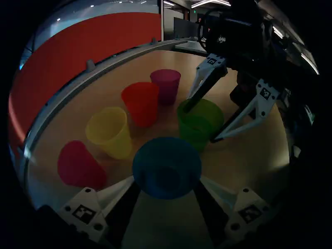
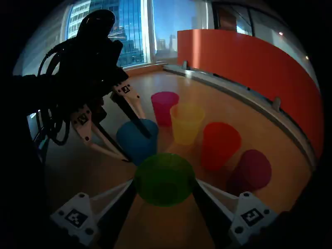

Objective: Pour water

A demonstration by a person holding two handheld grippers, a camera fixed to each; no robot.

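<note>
Left tongs [image 1: 167, 179] clenched on blue cup [image 1: 167, 162], fingers against both its sides, cup upright. Green cup [image 1: 204, 113] just ahead and slightly right, upright, near blue cup but apart. Right tongs [image 1: 200, 124] straddle green cup, gripping it above worktop [image 1: 249, 162]. Likely pour: one cup tips across short gap toward other's rim. Water in either cup: too dim to tell.
</note>
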